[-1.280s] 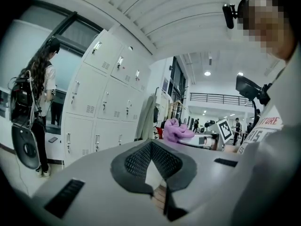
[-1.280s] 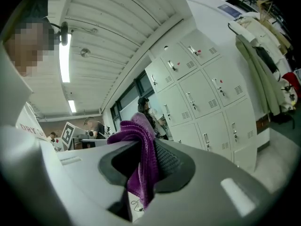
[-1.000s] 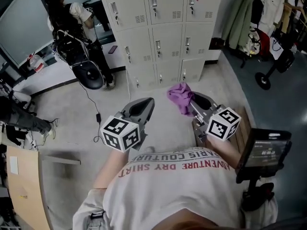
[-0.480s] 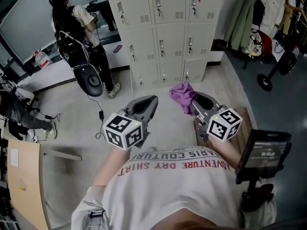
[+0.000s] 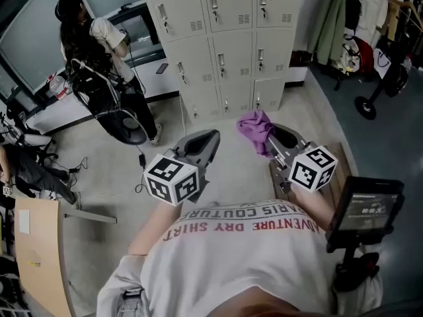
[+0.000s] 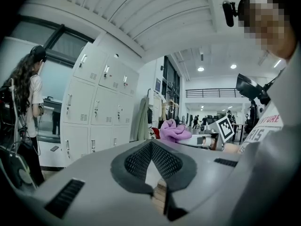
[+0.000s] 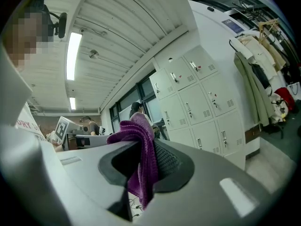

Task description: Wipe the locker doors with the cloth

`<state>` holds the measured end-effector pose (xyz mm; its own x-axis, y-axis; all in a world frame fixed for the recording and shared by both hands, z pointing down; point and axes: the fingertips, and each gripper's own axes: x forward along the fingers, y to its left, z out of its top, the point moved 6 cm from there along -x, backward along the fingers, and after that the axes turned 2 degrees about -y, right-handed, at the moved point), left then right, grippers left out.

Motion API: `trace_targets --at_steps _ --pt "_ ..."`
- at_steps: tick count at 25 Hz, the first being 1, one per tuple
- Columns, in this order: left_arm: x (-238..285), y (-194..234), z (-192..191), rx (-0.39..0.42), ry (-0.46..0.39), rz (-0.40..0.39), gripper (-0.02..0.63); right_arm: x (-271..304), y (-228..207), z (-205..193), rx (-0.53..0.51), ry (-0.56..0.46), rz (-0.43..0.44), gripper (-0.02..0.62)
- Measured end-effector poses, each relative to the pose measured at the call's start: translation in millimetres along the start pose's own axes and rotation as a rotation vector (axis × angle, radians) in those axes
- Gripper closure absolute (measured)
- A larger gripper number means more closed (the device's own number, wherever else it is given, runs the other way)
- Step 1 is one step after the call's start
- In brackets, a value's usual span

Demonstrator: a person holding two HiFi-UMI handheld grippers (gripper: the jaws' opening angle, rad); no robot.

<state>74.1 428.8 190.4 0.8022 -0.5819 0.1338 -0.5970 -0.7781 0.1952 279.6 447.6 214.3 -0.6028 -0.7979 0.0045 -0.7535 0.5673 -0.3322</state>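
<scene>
Locker doors (image 5: 231, 51) are standing at the far end of the floor, a beige bank three columns wide, all looking shut and well apart from both grippers. Off at the far left another person (image 5: 92, 41) is standing by a window next to some black gear. Coats (image 5: 340, 18) are hanging at the far right, just beside the lockers. Near right, a dark screen (image 5: 370, 207) on a stand is sitting close to the wearer's right arm. Left gripper (image 5: 210, 137) is being held out in front of the chest, jaws pressed together with nothing in them; its own view is showing the pads meeting at the tips. Right gripper (image 5: 269, 134) is hanging alongside it, jaws pinching the purple cloth (image 5: 256, 127). That cloth is bunching up above the tips, and a fold is dangling down between the pads. So the cloth is up in the air at the right gripper, not touching the doors.
</scene>
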Motion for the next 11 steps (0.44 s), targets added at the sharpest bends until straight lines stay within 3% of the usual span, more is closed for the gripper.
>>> trace_targets --at_steps 11 --pt "6.7 -0.6 -3.5 0.008 0.031 -0.008 0.604 -2.4 -5.4 -5.8 0.016 0.002 -0.02 0.525"
